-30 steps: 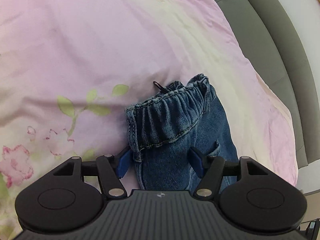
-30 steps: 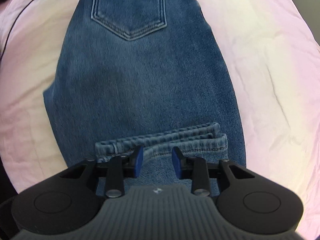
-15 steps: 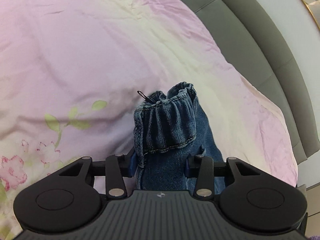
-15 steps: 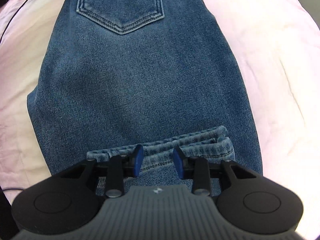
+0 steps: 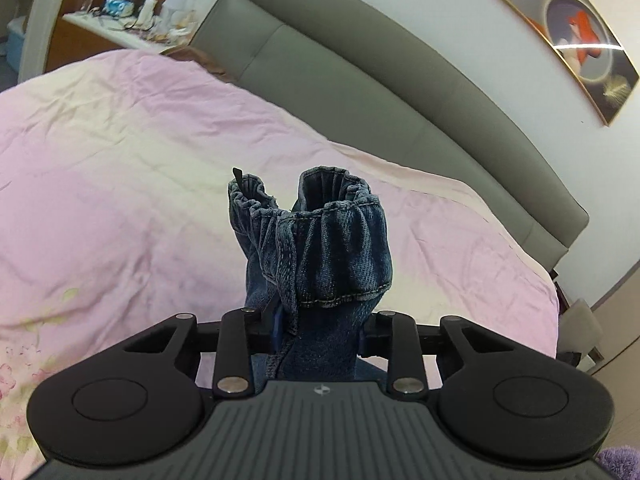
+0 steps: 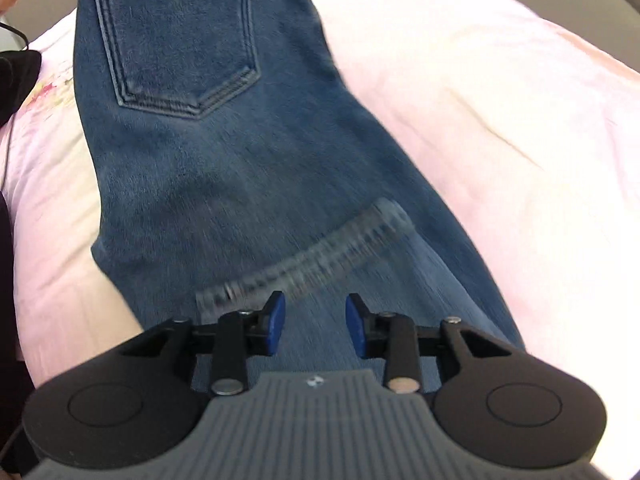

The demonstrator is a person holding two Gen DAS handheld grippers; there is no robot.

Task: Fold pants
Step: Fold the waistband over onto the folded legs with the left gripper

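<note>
The blue denim pants (image 6: pixel 240 184) lie folded lengthwise on the pink bed cover (image 6: pixel 500 100), back pocket (image 6: pixel 176 40) at the far end. The leg hems (image 6: pixel 312 260) rest across the pants, blurred, just beyond my right gripper (image 6: pixel 316 320), which is open with nothing between its blue pads. In the left wrist view my left gripper (image 5: pixel 320 332) is shut on the bunched elastic waistband (image 5: pixel 320 232) and holds it raised above the bed cover (image 5: pixel 120 200).
A grey padded headboard (image 5: pixel 360 64) runs behind the bed. A cluttered desk (image 5: pixel 120 20) stands at the far left and a framed picture (image 5: pixel 580 32) hangs on the wall. A black cable (image 6: pixel 12 36) and dark object lie at the bed's left edge.
My left gripper closed on the waistband and lifted it, tilting up toward the headboard. My right gripper rose and swung, and the pants beneath it shifted; its jaws stayed open.
</note>
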